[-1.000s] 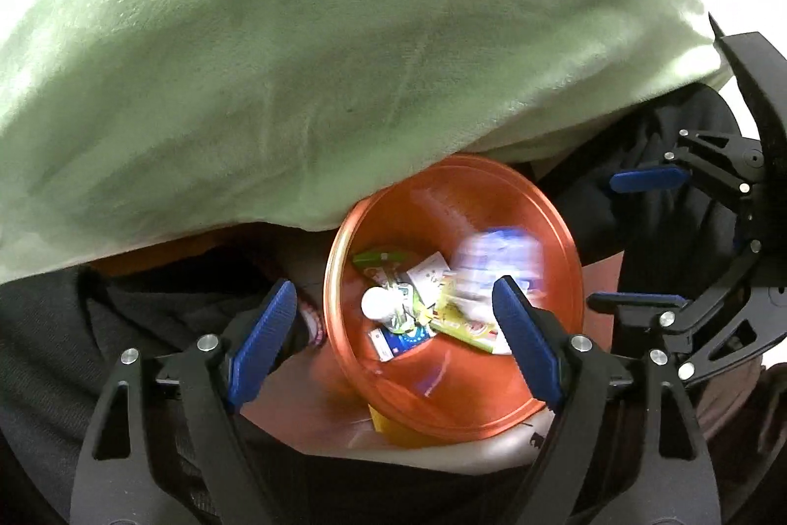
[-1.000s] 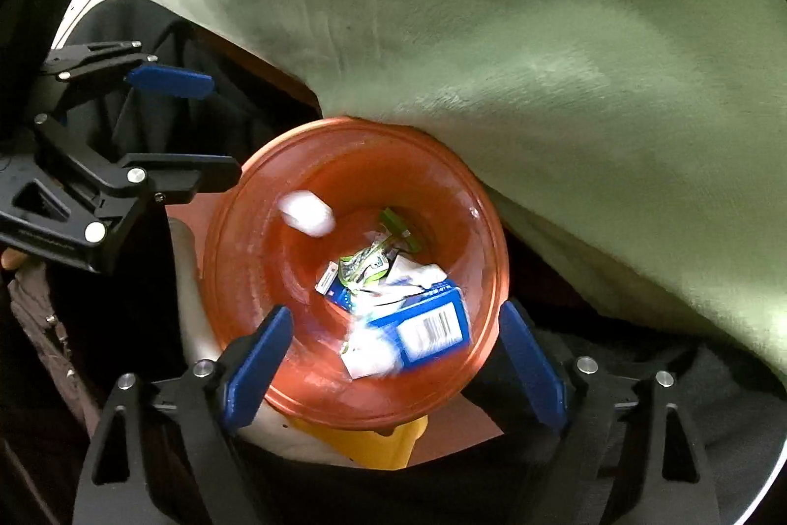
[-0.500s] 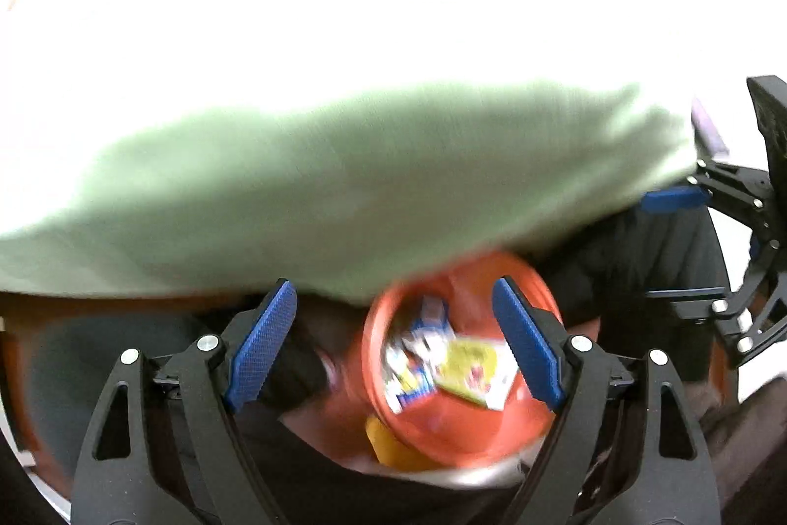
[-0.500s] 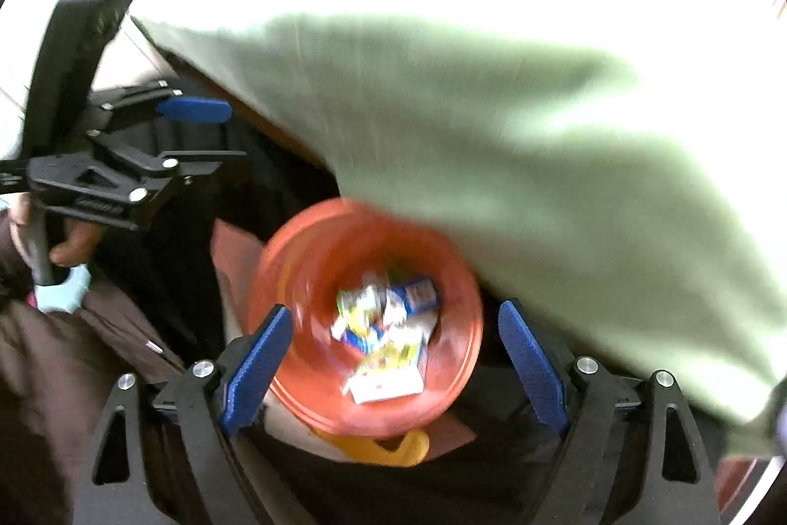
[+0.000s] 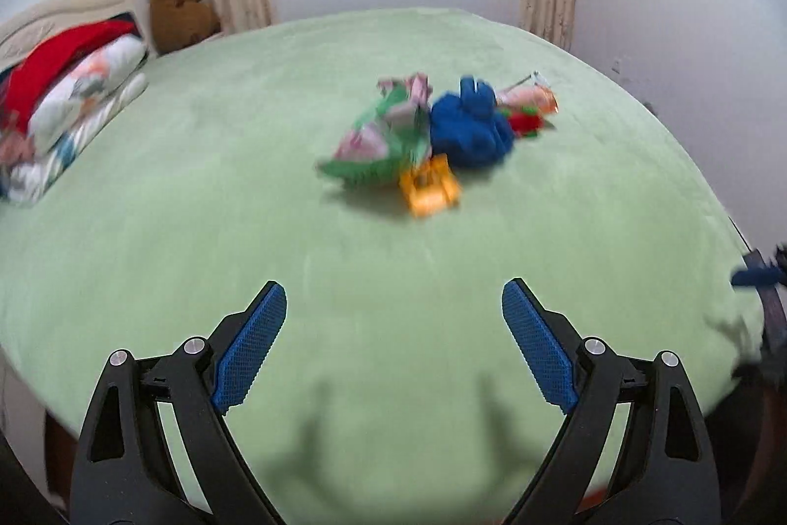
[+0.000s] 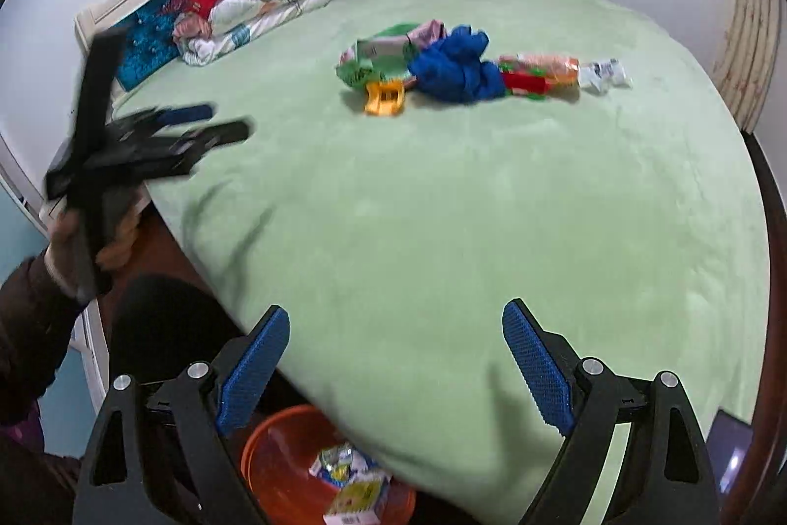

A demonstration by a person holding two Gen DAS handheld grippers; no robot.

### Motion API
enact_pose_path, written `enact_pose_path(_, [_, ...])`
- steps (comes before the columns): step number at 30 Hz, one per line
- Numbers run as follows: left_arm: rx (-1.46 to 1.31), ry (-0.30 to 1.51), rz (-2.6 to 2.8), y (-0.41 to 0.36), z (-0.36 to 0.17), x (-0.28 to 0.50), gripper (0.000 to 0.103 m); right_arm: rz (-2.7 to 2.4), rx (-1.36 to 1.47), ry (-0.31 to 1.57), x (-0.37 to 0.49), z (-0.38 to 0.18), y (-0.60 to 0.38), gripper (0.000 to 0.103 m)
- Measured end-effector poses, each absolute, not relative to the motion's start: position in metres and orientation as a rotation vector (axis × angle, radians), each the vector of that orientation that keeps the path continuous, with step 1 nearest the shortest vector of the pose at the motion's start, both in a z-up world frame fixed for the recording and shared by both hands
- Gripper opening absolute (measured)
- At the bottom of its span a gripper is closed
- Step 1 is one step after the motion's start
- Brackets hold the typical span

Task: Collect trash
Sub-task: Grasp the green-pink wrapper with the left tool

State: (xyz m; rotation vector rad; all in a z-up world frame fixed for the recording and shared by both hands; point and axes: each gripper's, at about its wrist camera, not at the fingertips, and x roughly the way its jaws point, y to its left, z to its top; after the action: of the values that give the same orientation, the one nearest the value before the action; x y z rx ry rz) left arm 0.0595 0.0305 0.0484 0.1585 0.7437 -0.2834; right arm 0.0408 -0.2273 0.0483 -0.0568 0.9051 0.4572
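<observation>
Some trash is already in the bin; more waits on the bed.
Lower left, the round orange plastic bin (image 6: 275, 471) holds wrappers; both the left gripper (image 5: 393, 343) and the right gripper (image 6: 393, 367) have fingers just spreading, nothing between; the colourful wrapper pile (image 6: 457, 65) lies upper centre on the green bed (image 6: 467, 230).

Wrappers (image 6: 541, 70) lie mid-bed; orange bin (image 6: 275, 471) holds packets below.

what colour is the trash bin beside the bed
Orange-red: the round plastic trash bin shows best in the right wrist view, partly under the bed's edge.
</observation>
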Motion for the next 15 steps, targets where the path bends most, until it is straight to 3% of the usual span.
enact_pose_path(15, [0.202, 0.95, -0.48, -0.006, 0.037, 0.236, 0.087, 0.423, 0.005, 0.925, 0.078, 0.028, -0.238, 0.087])
